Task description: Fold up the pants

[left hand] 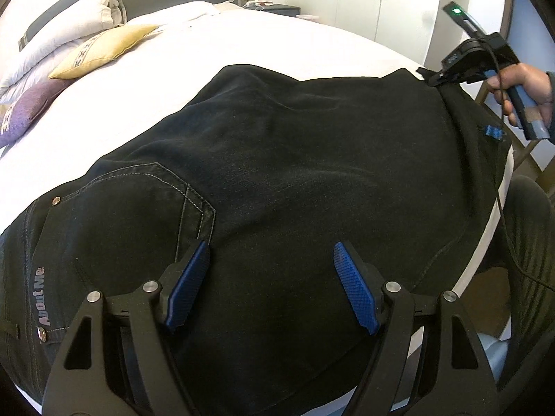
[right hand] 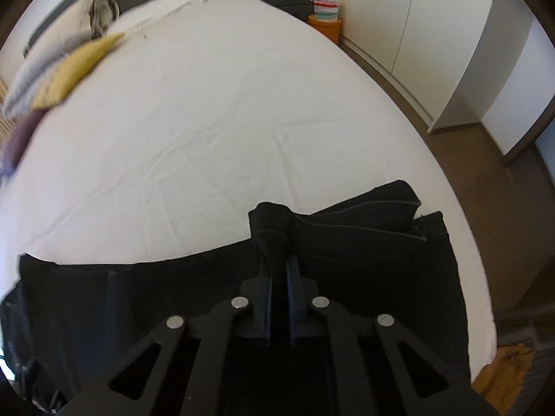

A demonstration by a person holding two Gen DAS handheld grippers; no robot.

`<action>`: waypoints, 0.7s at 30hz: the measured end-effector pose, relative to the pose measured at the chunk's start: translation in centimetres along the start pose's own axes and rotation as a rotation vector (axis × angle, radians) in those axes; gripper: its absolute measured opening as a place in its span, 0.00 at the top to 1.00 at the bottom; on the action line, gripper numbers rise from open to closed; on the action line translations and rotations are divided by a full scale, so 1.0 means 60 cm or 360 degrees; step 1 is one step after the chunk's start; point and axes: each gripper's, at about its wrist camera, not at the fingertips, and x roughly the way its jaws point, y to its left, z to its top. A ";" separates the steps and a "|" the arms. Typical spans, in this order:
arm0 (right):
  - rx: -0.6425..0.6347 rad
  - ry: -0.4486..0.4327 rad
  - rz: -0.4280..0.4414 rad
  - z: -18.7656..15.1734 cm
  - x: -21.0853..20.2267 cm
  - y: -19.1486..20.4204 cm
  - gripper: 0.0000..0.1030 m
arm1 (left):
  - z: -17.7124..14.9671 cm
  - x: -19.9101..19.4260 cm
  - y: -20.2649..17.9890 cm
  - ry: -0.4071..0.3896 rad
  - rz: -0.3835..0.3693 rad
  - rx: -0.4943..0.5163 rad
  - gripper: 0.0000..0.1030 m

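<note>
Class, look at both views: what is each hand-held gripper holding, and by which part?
The right hand-held gripper pinches the black pants by a fold of fabric at the leg-hem end. The left hand-held gripper is open above them, holding nothing.

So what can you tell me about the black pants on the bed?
The pants are black, denim-looking, lying spread flat on the white bed. Pale stitching edges a pocket, with metal rivets and "AboutMe" lettering near the waist. The right gripper pinches a bunched fold near the hems; the open left gripper hovers by the pocket.
</note>
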 end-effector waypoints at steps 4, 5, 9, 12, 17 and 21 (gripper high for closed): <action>0.0083 -0.0145 0.0098 -0.014 -0.045 -0.021 0.94 | 0.002 0.000 -0.008 0.0011 0.0014 -0.0002 0.28; 0.0121 -0.0219 0.0142 -0.026 -0.073 -0.034 0.94 | 0.002 0.002 -0.009 0.0012 0.0017 -0.0005 0.28; 0.0303 -0.0437 0.0294 -0.089 -0.140 -0.091 0.94 | 0.003 0.006 -0.010 0.0011 0.0033 -0.0010 0.28; 0.0729 -0.0395 0.0365 -0.172 -0.133 -0.187 0.84 | 0.005 0.007 -0.012 0.0012 0.0047 -0.0015 0.27; 0.1088 -0.0204 0.0316 -0.273 -0.106 -0.279 0.70 | 0.006 0.012 -0.018 0.0020 0.0067 -0.0018 0.26; 0.1172 -0.0281 0.0464 -0.283 -0.116 -0.311 0.66 | 0.011 0.016 -0.023 0.0036 0.0089 -0.0029 0.24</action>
